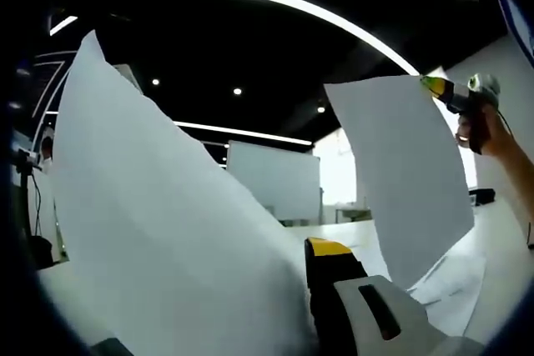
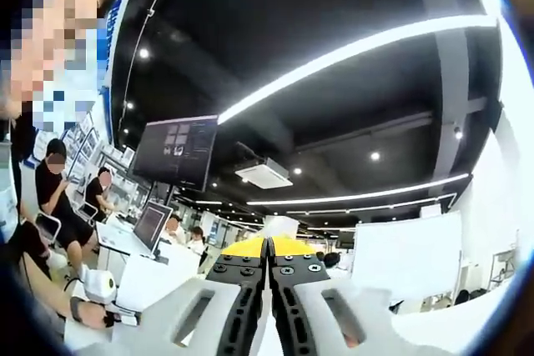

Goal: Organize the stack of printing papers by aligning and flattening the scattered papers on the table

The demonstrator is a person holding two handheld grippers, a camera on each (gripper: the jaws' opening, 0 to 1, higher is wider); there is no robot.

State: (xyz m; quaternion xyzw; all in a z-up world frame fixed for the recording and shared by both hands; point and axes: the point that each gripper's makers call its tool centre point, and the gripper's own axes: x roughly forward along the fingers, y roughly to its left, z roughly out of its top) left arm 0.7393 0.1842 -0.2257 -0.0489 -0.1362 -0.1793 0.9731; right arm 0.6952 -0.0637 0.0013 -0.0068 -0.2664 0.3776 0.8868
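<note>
Papers (image 1: 158, 231) held upright, edges apart; right gripper (image 2: 269, 266) jaws closed, apparently pinching sheet.

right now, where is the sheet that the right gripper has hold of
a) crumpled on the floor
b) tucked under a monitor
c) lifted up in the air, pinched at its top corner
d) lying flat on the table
c: in the left gripper view the right gripper pinches the top corner of a white sheet, which hangs raised above the loose papers on the table.
</note>
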